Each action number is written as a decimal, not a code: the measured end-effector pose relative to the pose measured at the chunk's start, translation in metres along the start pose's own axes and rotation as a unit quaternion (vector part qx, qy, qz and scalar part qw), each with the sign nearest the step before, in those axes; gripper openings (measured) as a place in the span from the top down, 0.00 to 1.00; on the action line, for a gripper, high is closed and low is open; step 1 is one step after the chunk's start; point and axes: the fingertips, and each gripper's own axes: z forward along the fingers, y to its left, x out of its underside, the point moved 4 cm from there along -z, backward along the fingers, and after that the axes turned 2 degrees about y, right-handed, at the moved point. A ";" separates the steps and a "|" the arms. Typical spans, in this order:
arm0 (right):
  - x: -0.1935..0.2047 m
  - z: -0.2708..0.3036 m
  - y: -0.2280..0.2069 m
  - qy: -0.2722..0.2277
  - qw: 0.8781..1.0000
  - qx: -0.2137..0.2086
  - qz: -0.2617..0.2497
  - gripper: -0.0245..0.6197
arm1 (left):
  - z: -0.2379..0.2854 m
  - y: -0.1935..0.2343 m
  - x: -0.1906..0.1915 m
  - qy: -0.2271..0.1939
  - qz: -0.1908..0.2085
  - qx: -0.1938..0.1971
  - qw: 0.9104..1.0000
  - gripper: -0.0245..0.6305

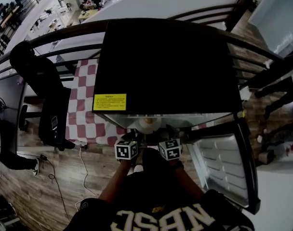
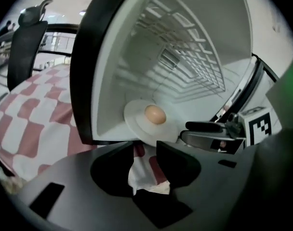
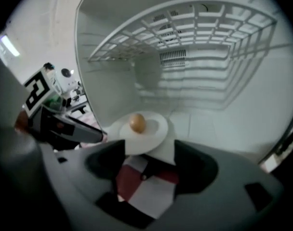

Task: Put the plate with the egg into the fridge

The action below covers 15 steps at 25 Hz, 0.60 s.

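Observation:
A white plate [image 2: 135, 125] with a brown egg [image 2: 155, 114] lies on the floor of the open fridge [image 1: 166, 66], right at its front lip. In the right gripper view the egg [image 3: 137, 122] sits left of centre on the plate [image 3: 155, 134]. The head view shows the egg [image 1: 147, 121] just inside the opening. My left gripper [image 2: 145, 150] is open, its tips just short of the plate's near rim with nothing between them. My right gripper [image 3: 149, 153] is open too, close beside the left one and also just short of the plate.
The fridge door [image 1: 223, 167] hangs open to the right. A white wire shelf [image 3: 185, 28] spans the fridge above the plate. The fridge stands on a red-and-white checked cloth [image 1: 81, 105]. A black chair [image 1: 45, 100] stands to the left, with cables on the wooden floor.

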 end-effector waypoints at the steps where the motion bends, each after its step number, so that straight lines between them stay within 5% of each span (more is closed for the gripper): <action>1: 0.001 -0.003 0.003 -0.004 1.000 0.001 -0.008 0.45 | -0.002 -0.001 0.001 -0.006 0.031 -0.008 0.999 0.73; 4: 0.005 -0.010 0.011 -0.009 1.000 -0.003 -0.020 0.45 | -0.005 -0.006 0.003 -0.032 0.086 -0.016 0.996 0.73; 10: 0.018 -0.009 0.022 -0.007 1.000 -0.011 -0.024 0.47 | -0.003 -0.012 0.012 -0.040 0.127 -0.023 0.991 0.74; 15: 0.022 -0.007 0.029 -0.007 0.999 -0.022 -0.031 0.68 | 0.000 -0.015 0.014 -0.043 0.138 -0.029 0.989 0.85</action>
